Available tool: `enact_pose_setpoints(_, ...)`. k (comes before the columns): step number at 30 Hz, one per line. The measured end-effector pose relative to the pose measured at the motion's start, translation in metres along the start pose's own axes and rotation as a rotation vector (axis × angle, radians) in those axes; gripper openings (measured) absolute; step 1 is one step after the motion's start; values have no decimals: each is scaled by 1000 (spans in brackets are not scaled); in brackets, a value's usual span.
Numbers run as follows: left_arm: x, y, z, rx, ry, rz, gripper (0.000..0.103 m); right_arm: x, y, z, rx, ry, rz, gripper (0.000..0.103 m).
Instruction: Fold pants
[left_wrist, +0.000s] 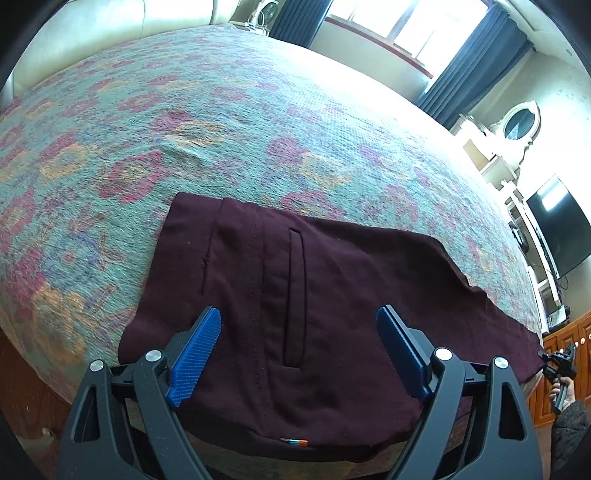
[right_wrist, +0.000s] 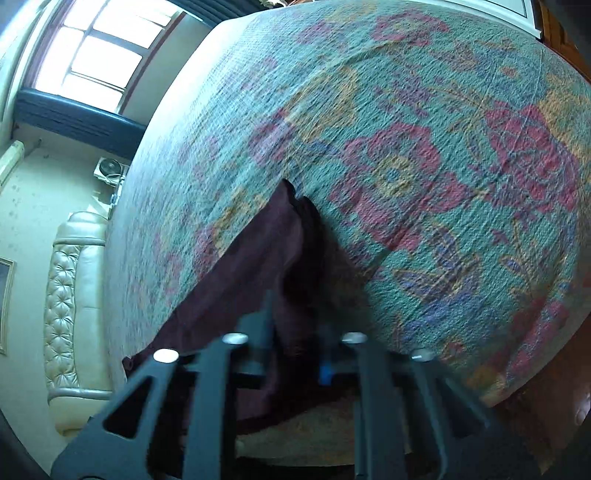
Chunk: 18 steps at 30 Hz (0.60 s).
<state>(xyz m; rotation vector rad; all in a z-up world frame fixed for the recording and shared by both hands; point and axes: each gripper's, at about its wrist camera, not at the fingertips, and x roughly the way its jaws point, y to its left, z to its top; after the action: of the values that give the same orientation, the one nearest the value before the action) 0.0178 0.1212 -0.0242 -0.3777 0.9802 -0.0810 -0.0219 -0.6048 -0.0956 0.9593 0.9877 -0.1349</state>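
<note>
Two grippers are in my views. My left gripper (left_wrist: 299, 325) hovers over the waist of the maroon pants (left_wrist: 314, 295), fingers (left_wrist: 195, 354) wide apart. The pants lie on the flowered bedspread (left_wrist: 221, 122). My right gripper (right_wrist: 295, 314) has its fingers clamped on a pant leg (right_wrist: 258, 258).

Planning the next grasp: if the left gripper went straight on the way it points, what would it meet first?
Probably the maroon pants, near the welt pocket, with the left gripper open above them; depth is unclear.
</note>
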Motion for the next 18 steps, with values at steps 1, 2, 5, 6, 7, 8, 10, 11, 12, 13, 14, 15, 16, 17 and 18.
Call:
enact_pose_setpoints(1, 3, 0, 1, 11, 13, 1, 85, -4, 6, 0, -13, -8, -15, 12)
enact_pose_setpoints(2, 6, -1, 1, 20, 20, 4, 85, -8, 13, 1, -18, -21, -25, 12)
enact_pose_setpoints(5, 13, -3, -1, 58, 48, -1, 85, -28, 37, -4, -64, -71, -26, 12)
enact_pose_setpoints(6, 13, -2, -2, 64, 53, -6, 85, -36, 48, -6, -82, -87, -23, 12)
enact_pose_setpoints(7, 14, -2, -2, 67, 56, -9, 85, -44, 61, -7, -99, -102, -19, 12)
enact_pose_setpoints(8, 14, -1, -2, 67, 57, -15, 86, -52, 69, -5, -121, -113, -14, 12)
enact_pose_setpoints(10, 15, 0, -3, 54, 59, -29, 86, -64, 98, -10, -174, -130, -12, 12)
enact_pose_setpoints(11, 16, 1, -3, 50, 61, -32, 86, -71, 113, -15, -202, -135, -9, 12)
enact_pose_setpoints(12, 16, 2, -3, 46, 61, -37, 86, -76, 129, -18, -229, -143, -9, 12)
enact_pose_setpoints(13, 16, 3, -3, 44, 60, -39, 86, -80, 141, -21, -251, -150, -11, 12)
enact_pose_setpoints(14, 15, 3, -4, 44, 57, -41, 86, -80, 160, -25, -273, -156, -15, 12)
enact_pose_setpoints(15, 15, 3, -4, 44, 56, -42, 86, -83, 176, -29, -302, -162, -20, 12)
enact_pose_setpoints(16, 15, 3, -5, 47, 55, -41, 86, -85, 188, -34, -325, -165, -22, 12)
enact_pose_setpoints(17, 14, 3, -6, 50, 55, -40, 86, -87, 200, -37, -346, -168, -24, 12)
enact_pose_setpoints(18, 14, 2, -6, 55, 56, -38, 86, -89, 214, -43, -367, -173, -27, 12)
